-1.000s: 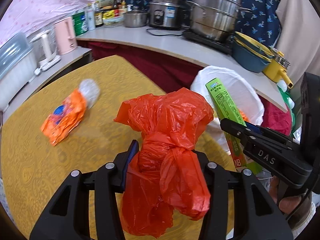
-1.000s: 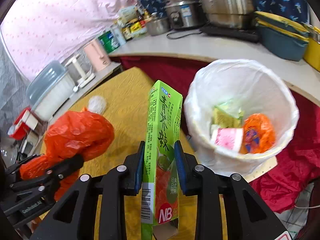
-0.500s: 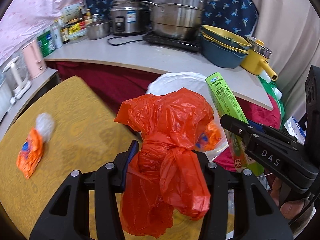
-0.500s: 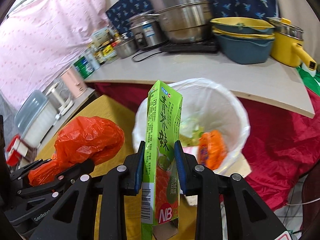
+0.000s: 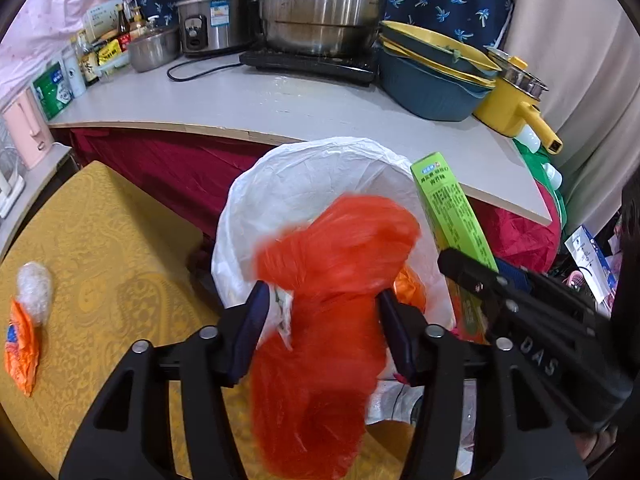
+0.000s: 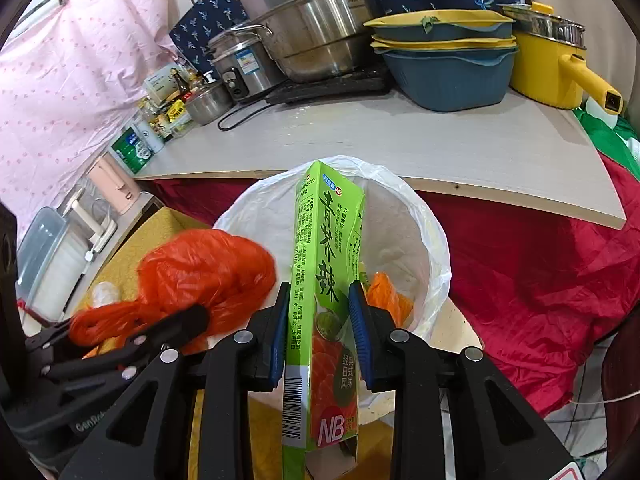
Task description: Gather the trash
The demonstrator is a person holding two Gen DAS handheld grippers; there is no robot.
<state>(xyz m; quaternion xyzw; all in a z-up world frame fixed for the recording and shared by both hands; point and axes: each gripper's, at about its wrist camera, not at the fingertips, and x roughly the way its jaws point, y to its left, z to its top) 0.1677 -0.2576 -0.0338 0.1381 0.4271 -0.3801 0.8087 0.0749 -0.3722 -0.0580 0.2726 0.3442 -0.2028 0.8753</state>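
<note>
Red plastic bag (image 5: 320, 320), one, blurred, sits between the left gripper (image 5: 320, 332) fingers, which are opening, directly above the white-lined bin (image 5: 280, 184) just beyond. Right gripper (image 6: 322, 332) fingers, narrow, clamp one green carton (image 6: 324, 280), long axis upright, also over the bin. One orange wrapper (image 5: 20, 340) remains on the yellow worktop (image 5: 100, 260), far left.

left gripper (image 5: 320, 320): black frame, blue pads, silver screws | right gripper (image 6: 320, 312): same; "DAS" lettering
</note>
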